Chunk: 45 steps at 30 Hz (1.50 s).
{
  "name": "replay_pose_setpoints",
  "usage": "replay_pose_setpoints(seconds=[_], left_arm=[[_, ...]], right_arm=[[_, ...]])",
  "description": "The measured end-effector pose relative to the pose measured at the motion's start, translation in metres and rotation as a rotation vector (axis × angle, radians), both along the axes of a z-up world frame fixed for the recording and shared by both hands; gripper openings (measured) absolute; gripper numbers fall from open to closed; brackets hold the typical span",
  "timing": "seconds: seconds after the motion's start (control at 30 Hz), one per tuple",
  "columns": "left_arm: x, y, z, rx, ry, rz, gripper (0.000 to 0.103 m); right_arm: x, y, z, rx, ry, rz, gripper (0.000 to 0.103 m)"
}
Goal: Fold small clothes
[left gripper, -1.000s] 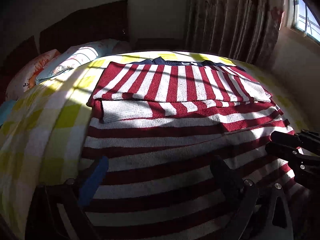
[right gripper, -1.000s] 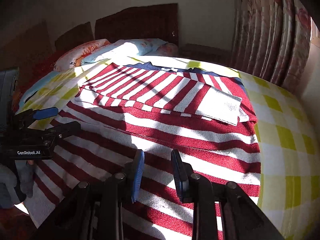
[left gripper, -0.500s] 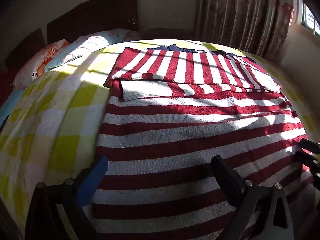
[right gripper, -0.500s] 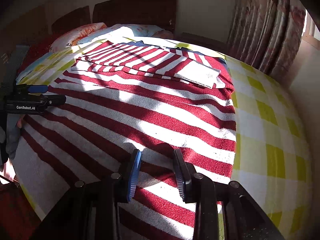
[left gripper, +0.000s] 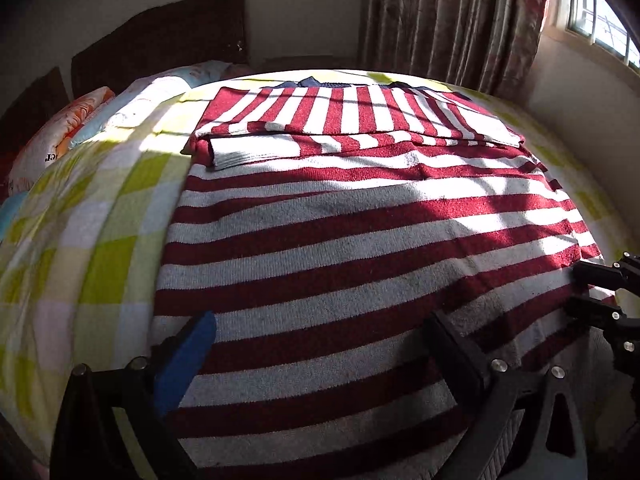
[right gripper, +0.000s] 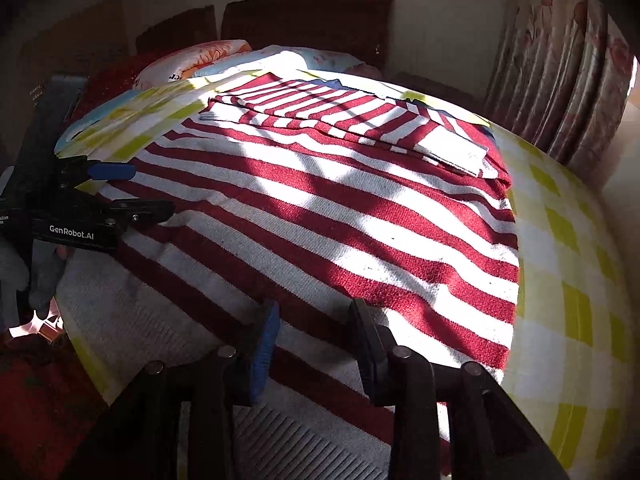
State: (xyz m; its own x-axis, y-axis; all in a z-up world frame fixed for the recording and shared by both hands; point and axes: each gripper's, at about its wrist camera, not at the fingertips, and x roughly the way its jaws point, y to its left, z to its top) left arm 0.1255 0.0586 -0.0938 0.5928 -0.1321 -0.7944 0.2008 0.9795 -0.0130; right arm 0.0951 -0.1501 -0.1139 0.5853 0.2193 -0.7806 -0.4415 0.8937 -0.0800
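Observation:
A red and white striped sweater (left gripper: 360,240) lies flat on the bed, both sleeves folded across its chest at the far end. In the right wrist view the same sweater (right gripper: 340,220) runs down to its white ribbed hem near my fingers. My left gripper (left gripper: 320,332) hovers wide open over the sweater's lower left part, nothing between its fingers. It also shows at the left of the right wrist view as the left gripper (right gripper: 148,190). My right gripper (right gripper: 314,320) sits low over the hem near the sweater's right side, its jaws opening with no cloth between them. The right gripper (left gripper: 592,292) also shows at the left view's right edge.
A yellow-green checked sheet (left gripper: 100,248) covers the bed on both sides of the sweater. Pillows (left gripper: 76,120) and a dark headboard (left gripper: 168,40) lie at the far end. Flowered curtains (left gripper: 452,20) and a window (left gripper: 600,4) stand on the right. The bed's near edge (right gripper: 84,360) drops off at lower left.
Both grippers have drawn back along the sweater toward its hem, so more of the body shows ahead. The right gripper's fingers have spread a little wider.

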Motion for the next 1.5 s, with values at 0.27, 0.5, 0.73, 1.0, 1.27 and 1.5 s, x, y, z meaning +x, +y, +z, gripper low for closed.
replay_pose_setpoints(seconds=[0.27,0.5,0.73,1.0,1.27,1.5], left_arm=[[-0.001,0.002,0.002,0.007,0.005,0.023,0.103],[-0.051,-0.015,0.000,0.033,-0.059,-0.085,0.103],[-0.065,0.027,-0.001,-0.009,-0.033,-0.033,0.103],[-0.096,0.085,0.010,-0.151,-0.018,0.056,0.103],[-0.106,0.079,0.010,-0.297,0.063,-0.097,0.103],[-0.088,0.046,0.011,-0.344,0.084,-0.192,0.103]], right_arm=[[-0.011,-0.008,0.007,0.006,-0.018,-0.035,0.035],[-0.024,0.046,-0.007,-0.013,-0.041,0.126,0.037],[-0.033,0.006,-0.002,-0.010,-0.017,0.066,0.037],[-0.080,-0.080,0.014,0.107,0.012,-0.150,0.040],[-0.090,-0.098,0.001,0.303,0.146,-0.161,0.047],[-0.076,-0.038,-0.003,0.215,0.061,-0.098,0.047]])
